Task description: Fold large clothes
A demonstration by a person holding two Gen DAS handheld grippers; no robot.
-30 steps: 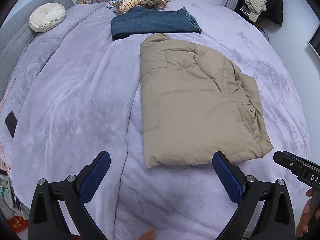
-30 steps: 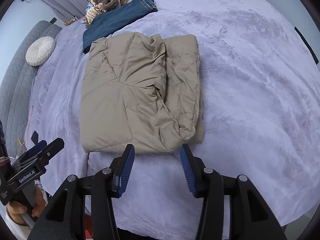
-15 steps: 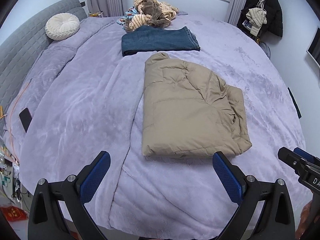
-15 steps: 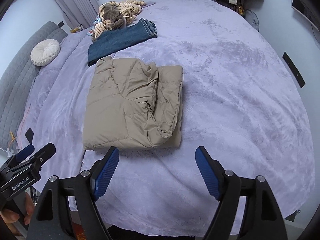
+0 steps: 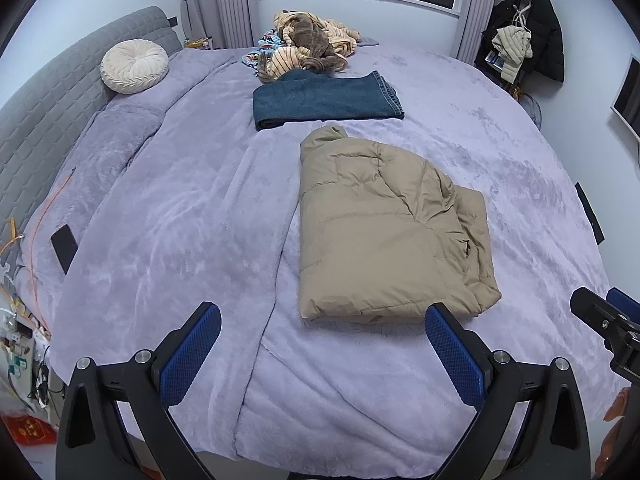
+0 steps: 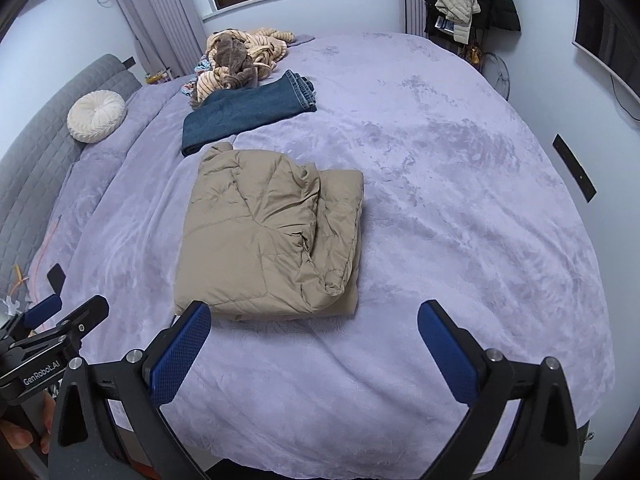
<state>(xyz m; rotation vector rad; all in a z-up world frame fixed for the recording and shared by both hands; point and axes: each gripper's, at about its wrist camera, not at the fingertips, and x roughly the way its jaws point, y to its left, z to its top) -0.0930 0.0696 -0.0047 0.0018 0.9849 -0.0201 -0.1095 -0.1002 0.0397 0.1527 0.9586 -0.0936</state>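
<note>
Jacket (image 5: 384, 224) lies folded on bed (image 5: 168, 208). Left claw (image 5: 322, 350) spread, empty; right claw (image 6: 314, 354) just opened wide, empty.

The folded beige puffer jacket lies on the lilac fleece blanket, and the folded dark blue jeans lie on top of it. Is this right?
Not quite. The folded dark blue jeans lie beyond the folded beige puffer jacket, on the lilac fleece blanket, not on top of the jacket. The left wrist view shows this; the jacket does lie on the blanket.

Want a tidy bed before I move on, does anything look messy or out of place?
The jacket and jeans lie folded. The striped clothes by the window are an unfolded heap, and a phone sits at the bed's edge.
</note>
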